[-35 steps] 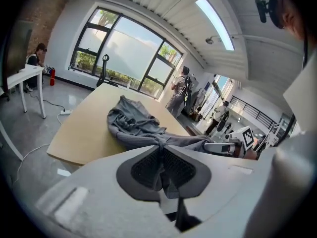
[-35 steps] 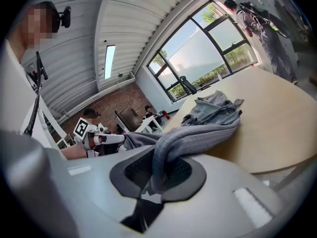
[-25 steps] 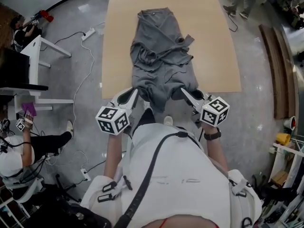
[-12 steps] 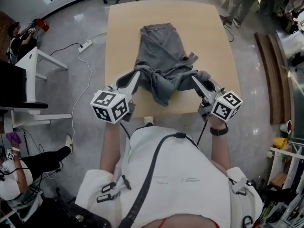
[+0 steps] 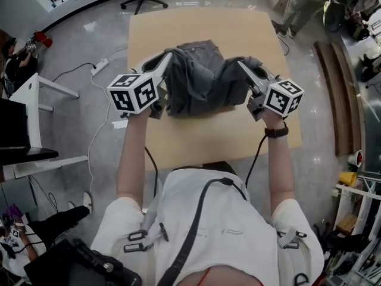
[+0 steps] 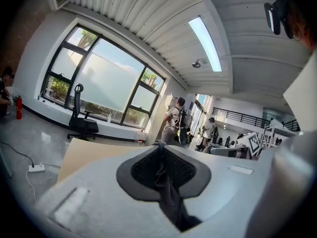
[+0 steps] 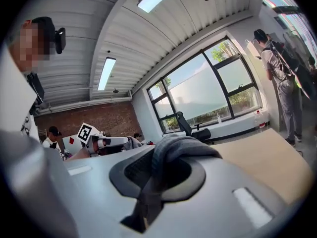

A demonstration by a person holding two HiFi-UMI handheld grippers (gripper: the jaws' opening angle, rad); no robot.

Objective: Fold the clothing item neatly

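**On the far half of the table: one limp garment, pinched at two points**

On the wooden table (image 5: 208, 142) lies one gray garment (image 5: 196, 82), in the middle of the far half. Its lower layers rest bunched on the wood. Its near part is raised and hangs between the two grippers.

The cloth looks thin and knitted, so I judge it light, soft and without any stiffness. It sags in deep folds between the two grip points and does not keep a straight line by itself. It is not fragile. It does not seem slippery, but a thin fold may creep out from the pads if it is pulled hard. The best places to hold it are, in my opinion, the two outer corners of one edge. Kept well apart, they hold this edge tight and let the fold land flat.

The left gripper (image 5: 165, 58) has its jaws closed on a narrow strip of the gray cloth, as the left gripper view shows. The right gripper (image 5: 243, 66) is also clamped on the cloth, with a thicker roll of it bulging over the jaw tips in the right gripper view.

By count:
- one table
- one garment
- two grippers, both occupied
- two marker cubes (image 5: 134, 92), one on each gripper
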